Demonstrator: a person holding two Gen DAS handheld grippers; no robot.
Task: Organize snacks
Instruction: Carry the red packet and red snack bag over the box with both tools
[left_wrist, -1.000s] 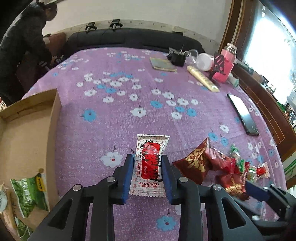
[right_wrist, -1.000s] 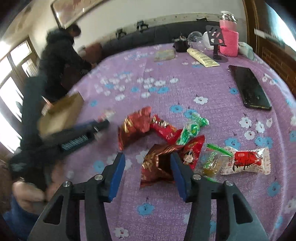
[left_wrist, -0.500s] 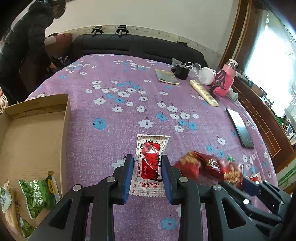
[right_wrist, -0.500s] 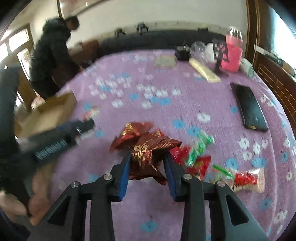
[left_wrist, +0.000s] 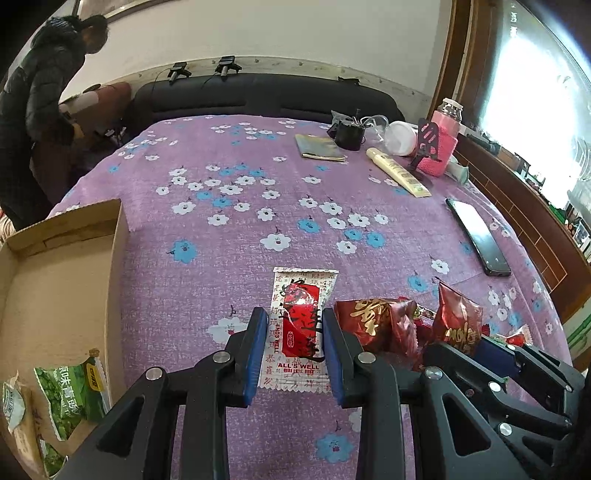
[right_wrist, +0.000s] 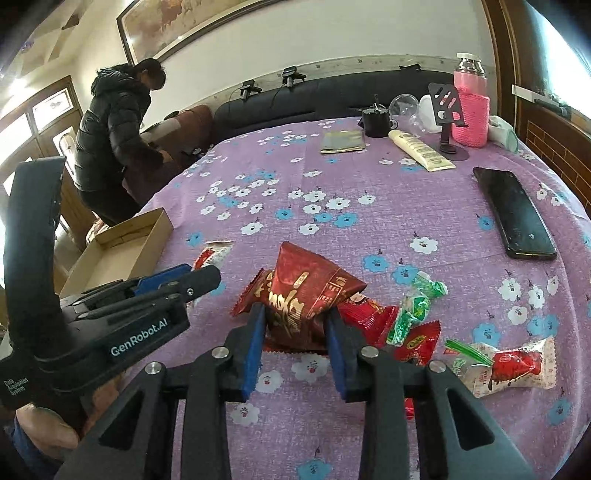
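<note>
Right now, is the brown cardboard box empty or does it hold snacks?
Not empty: the brown cardboard box holds green snack packets at its near end; the rest of its floor is bare.

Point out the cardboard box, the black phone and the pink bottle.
cardboard box (left_wrist: 118, 236), left wrist view, right wall.
black phone (right_wrist: 515, 212), right wrist view, screen middle.
pink bottle (right_wrist: 472, 110), right wrist view, knitted sleeve.

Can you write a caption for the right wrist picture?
Right gripper pinches a red-and-gold snack bag above a purple flowered tablecloth scattered with snacks.
</note>
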